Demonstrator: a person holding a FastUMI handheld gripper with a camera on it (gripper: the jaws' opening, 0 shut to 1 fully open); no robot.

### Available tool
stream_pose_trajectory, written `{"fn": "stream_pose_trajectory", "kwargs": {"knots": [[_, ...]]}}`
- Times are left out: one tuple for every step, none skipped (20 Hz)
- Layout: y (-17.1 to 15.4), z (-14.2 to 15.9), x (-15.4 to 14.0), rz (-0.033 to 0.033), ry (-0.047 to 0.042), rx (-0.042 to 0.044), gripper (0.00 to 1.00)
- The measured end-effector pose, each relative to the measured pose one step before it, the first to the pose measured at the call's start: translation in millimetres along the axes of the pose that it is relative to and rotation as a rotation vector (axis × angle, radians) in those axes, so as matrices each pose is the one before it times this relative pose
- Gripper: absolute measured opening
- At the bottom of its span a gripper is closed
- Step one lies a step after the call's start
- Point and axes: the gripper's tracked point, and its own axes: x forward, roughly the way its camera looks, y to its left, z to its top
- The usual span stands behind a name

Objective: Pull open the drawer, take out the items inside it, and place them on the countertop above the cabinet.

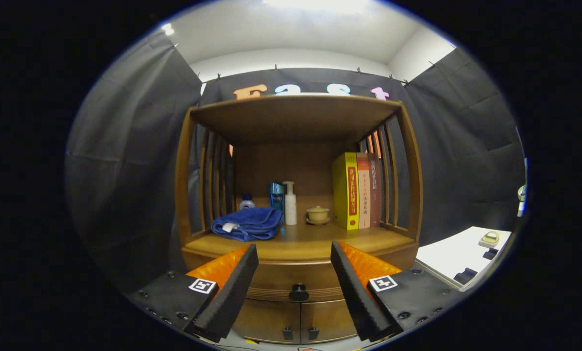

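A wooden cabinet (298,234) stands ahead of me against the booth wall. Its drawer (276,278) is closed, with a round dark knob (298,291) at its middle. The knob lies between my fingers and some way beyond their tips. My gripper (294,258) is open with nothing between its fingers. The countertop (315,241) runs just above the drawer. The drawer's inside is hidden.
On the countertop lie a folded blue towel (248,223), a white pump bottle (290,204), a small blue bottle (246,202), a lidded cup on a saucer (317,214) and three upright books (356,190). Two small doors (298,321) sit below the drawer. A white table (459,258) stands to the right.
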Motion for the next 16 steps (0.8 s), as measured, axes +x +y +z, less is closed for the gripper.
{"fn": "stream_pose_trajectory", "kwargs": {"knots": [[1.16,-17.61,7.44,0.00558,0.01153,0.00017,0.98],[0.98,-17.65,7.51,0.00499,0.01164,0.00114,0.98],[1.07,-14.91,5.56,0.00729,0.01616,0.00043,0.98],[1.18,-11.35,5.95,0.00636,0.0055,0.00173,0.98],[-0.12,-8.42,6.92,0.00244,0.00161,-0.00489,0.98],[-2.47,-8.22,7.17,-0.01054,0.00573,-0.01257,0.98],[-2.31,-8.78,6.17,-0.00791,0.01113,-0.0101,0.98],[-0.36,-9.89,7.31,-0.00232,0.01742,-0.00294,0.98],[-0.23,-8.44,5.54,-0.0019,0.01734,0.0085,0.99],[-0.55,-7.04,5.94,-0.00088,0.01185,0.01116,0.99],[-1.63,-4.67,5.15,-0.00255,0.00616,0.00601,0.99],[-1.78,-5.23,5.23,-0.00368,0.00919,0.00146,0.99],[-2.5,-4.17,5.54,-0.0057,0.00556,0.00547,0.97],[-0.3,-3.23,4.8,-0.00039,0.00793,0.00607,0.95],[0.37,-3.4,1.89,-0.00007,0.00647,0.00516,0.94],[-0.51,-1.84,1.62,-0.00414,0.00356,0.00398,0.92]]}}
